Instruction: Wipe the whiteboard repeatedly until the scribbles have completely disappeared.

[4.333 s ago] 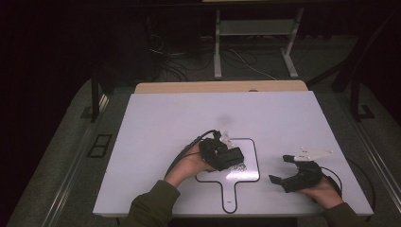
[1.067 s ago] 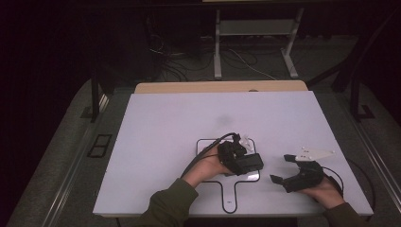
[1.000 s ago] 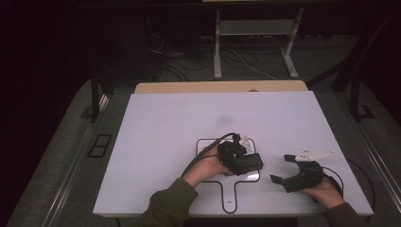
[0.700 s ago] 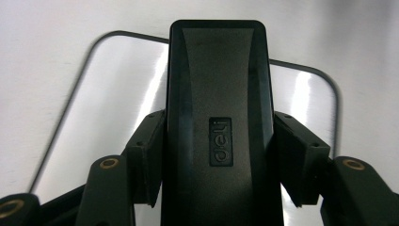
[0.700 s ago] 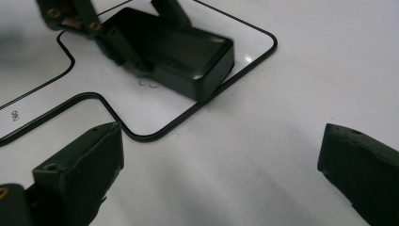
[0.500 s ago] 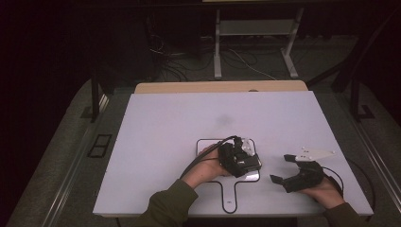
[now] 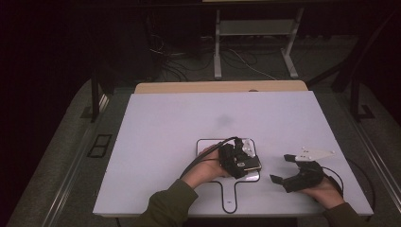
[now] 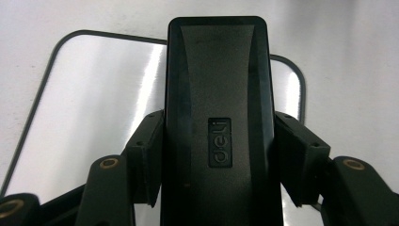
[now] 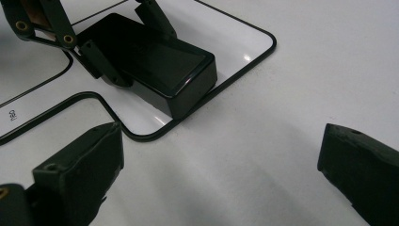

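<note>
A black rectangular box (image 8: 219, 94) marked "deli" sits between my left gripper's (image 8: 219, 155) two pads, which press on its long sides. In the high view the left gripper (image 7: 242, 164) holds the box (image 7: 250, 165) over the right part of a glossy white panel with a black outline and a handle-shaped tab (image 7: 208, 147). From the right gripper view the box (image 9: 155, 61) lies low on that panel (image 9: 235, 33), near its rounded corner. My right gripper (image 7: 288, 170) rests on the table to the right, jaws wide apart with nothing between them (image 9: 221, 179).
The white tabletop (image 7: 165, 132) stretches bare to the left and back. A wooden strip (image 7: 217, 87) runs along its far edge. Beyond it stand a metal frame (image 7: 255, 42) and floor cables. A grey plate (image 7: 314, 152) tops the right gripper.
The left gripper, with the box in it, has shifted right and nearer across the outlined panel since the earliest frame, and little in the last second. The right gripper has stayed put.
</note>
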Motion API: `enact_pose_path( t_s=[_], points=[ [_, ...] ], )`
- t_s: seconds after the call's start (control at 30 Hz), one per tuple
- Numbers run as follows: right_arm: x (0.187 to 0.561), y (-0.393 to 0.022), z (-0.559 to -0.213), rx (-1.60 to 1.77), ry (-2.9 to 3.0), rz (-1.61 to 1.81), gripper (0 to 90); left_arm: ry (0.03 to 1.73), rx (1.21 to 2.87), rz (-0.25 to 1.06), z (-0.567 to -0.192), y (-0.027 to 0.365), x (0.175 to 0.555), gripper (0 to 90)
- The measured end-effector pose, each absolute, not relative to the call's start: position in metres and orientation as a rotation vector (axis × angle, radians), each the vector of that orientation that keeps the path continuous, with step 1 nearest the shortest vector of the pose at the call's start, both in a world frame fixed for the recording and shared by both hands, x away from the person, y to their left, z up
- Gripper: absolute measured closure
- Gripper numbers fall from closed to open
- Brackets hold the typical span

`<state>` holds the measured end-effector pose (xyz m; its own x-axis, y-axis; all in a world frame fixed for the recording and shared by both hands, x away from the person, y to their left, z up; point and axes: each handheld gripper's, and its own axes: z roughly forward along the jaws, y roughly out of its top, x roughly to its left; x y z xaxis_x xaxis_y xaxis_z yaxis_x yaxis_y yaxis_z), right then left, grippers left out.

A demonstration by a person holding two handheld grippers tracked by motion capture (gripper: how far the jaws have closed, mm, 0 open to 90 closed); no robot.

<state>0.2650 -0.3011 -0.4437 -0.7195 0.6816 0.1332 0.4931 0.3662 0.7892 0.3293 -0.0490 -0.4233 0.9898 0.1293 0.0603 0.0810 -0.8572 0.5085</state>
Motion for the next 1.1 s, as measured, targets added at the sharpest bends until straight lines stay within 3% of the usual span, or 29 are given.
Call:
enact_pose_path(
  t_s=[0.37,1.1],
  points=[
    [0.266,-0.303,-0.445,1.066,2.408,1.277,0.0,0.263,2.576,0.150,-0.425,-0.044,0.362,39.7],
    [0.263,-0.303,-0.445,1.071,2.410,1.272,0.0,0.339,2.461,0.011,-0.410,-0.026,0.366,39.7]
  ],
)
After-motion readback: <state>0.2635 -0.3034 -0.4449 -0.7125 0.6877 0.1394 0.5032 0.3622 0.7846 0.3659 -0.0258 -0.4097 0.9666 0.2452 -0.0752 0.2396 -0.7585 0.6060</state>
